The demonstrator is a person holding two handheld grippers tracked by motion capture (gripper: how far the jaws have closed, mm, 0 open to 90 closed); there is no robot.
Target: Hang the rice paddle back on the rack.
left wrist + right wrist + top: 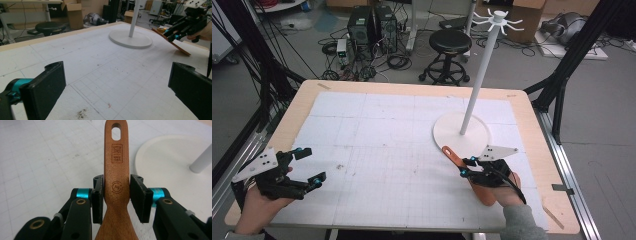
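Right tongs (116,197) clamp one wooden spatula (116,170); left tongs (115,85) gape wide.

The flat reddish-brown wooden spatula (116,182) bears two burnt-in marks on its handle. Beyond the jaws, just below the hanging slot, is a small rectangular stamp whose lower lines seem to read "SINCE 1983"; the emblem above them is too fine to make out. Between the jaws sits a round mark with "Ag+" inside a ring.
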